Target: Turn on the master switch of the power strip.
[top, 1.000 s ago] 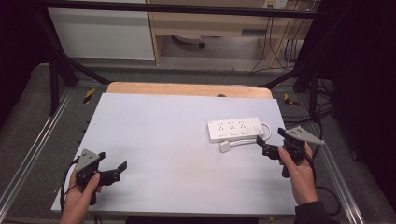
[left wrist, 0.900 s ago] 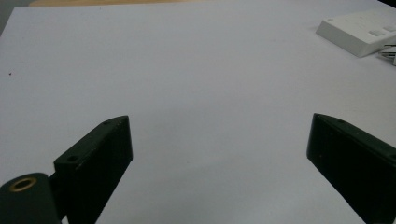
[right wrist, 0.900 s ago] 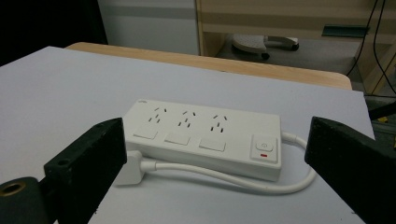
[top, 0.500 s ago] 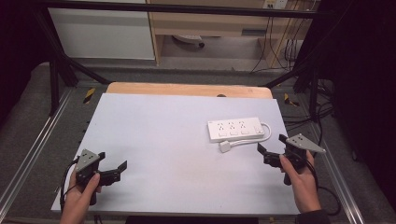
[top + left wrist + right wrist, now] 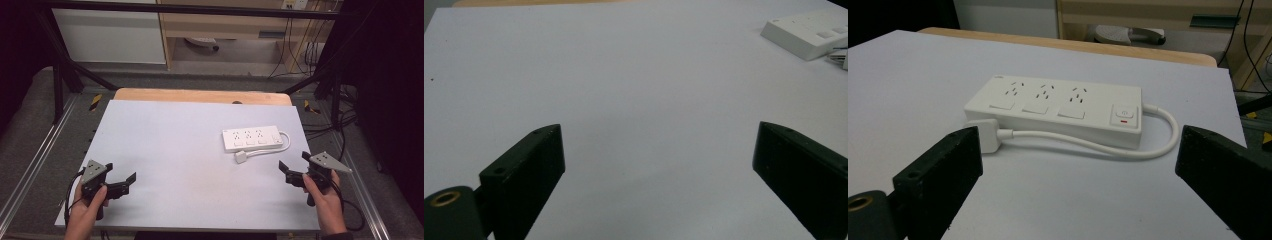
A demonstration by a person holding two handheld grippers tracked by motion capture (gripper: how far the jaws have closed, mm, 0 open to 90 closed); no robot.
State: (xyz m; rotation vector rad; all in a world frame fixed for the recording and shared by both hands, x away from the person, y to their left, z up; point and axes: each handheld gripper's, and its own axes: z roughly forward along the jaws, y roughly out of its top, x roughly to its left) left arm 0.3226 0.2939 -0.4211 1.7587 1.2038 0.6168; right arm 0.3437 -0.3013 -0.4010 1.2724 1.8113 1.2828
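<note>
The power strip [image 5: 253, 138] lies flat on the table [image 5: 180, 130], toward the right edge and nearer the far edge than the near one. Its cord [image 5: 280, 148] loops off the right end and runs back along the near side to the plug [image 5: 242, 157], which rests on the table just beside the strip.

The right gripper [image 5: 291, 173] sits near the near right corner, jaws wide apart and holding nothing, facing the strip. The left gripper [image 5: 125, 184] sits near the near left corner, jaws likewise wide apart and holding nothing, well apart from the strip.
</note>
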